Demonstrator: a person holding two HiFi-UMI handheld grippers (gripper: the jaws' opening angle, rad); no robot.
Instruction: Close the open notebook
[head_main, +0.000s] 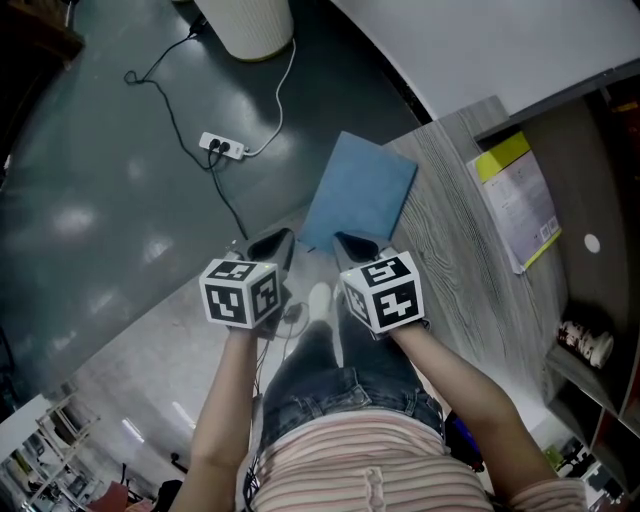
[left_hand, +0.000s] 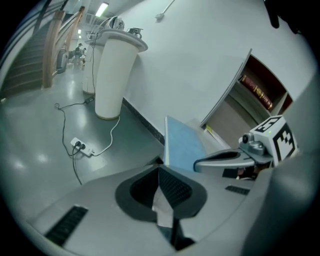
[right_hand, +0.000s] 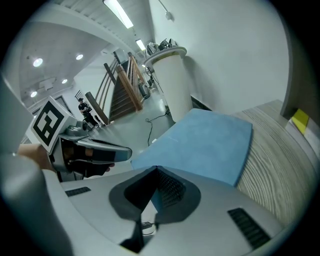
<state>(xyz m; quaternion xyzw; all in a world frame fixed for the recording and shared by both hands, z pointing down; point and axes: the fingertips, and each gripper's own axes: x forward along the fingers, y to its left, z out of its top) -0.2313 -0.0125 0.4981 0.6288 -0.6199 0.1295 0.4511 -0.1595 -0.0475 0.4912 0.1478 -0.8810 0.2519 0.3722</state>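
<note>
fingers of the left gripper and right gripper sit closed on nothing; i judge the notebook light, floppy, best pinched at its overhanging edge.

The notebook's near corner is hidden behind the right gripper in the head view. Whether the closed jaw tips touch it cannot be told. The bin is cut off by the top edge, and the cable runs out of frame there too. Print on the booklet is too small to read. Small items at the right edge are unclear. The person's torso ends at the bottom edge. In the left gripper view, book spines are blurred and figures down the hall are too small to make out. In the right gripper view, the booklet is clipped by the dark rim.
</note>
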